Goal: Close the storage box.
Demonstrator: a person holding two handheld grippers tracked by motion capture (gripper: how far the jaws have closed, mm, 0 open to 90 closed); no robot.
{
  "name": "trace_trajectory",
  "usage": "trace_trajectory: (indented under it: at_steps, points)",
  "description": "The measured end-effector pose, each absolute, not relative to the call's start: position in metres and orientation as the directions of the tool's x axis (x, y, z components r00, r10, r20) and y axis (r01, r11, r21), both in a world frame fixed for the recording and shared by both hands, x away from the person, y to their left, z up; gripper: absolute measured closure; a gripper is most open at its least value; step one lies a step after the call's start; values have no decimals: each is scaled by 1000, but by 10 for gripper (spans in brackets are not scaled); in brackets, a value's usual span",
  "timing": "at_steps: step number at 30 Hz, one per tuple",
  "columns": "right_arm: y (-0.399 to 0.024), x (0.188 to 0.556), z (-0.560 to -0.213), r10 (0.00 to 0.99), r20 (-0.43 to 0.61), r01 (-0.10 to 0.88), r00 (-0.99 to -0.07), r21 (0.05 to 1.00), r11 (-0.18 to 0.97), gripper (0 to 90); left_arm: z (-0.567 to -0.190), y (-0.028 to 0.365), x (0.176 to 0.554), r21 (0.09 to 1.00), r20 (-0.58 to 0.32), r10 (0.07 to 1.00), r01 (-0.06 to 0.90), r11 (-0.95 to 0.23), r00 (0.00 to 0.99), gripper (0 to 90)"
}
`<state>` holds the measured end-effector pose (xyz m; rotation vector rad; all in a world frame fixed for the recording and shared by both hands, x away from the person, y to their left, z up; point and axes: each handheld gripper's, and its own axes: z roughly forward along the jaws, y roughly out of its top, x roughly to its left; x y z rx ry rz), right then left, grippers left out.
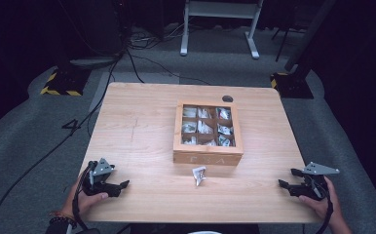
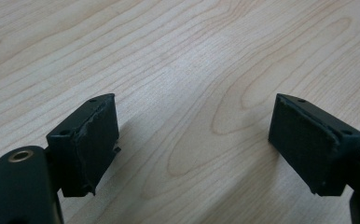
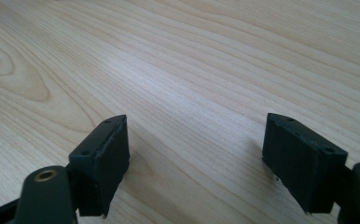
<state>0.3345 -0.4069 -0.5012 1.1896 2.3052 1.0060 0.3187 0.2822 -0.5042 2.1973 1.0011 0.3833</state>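
A wooden tea box (image 1: 208, 132) with a grid of compartments full of tea bags stands open at the middle of the table (image 1: 142, 122). One loose white tea bag (image 1: 198, 175) lies on the wood just in front of the box. My left gripper (image 1: 122, 185) rests low at the table's front left corner, held by a hand, jaws pointing right. In the left gripper view the gripper (image 2: 194, 140) stands open over bare wood. My right gripper (image 1: 282, 185) sits at the front right edge, jaws pointing left. The right gripper view shows it (image 3: 197, 156) open with nothing between its pads.
A small dark round mark (image 1: 227, 98) sits near the table's back edge. Grey carpet surrounds the table, with cables (image 1: 54, 146) trailing on the left, yellow-black stand bases (image 1: 62, 83) behind, and a white frame's legs (image 1: 217, 29) at the back.
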Motion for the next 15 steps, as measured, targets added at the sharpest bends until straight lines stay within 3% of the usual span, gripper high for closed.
trace_trajectory:
  at_steps: [15]
  points:
    - [-408, 334, -504, 827, -1, 554, -563, 742, 378, 203, -505, 284, 317, 692, -15, 758, 555, -463, 652, 163]
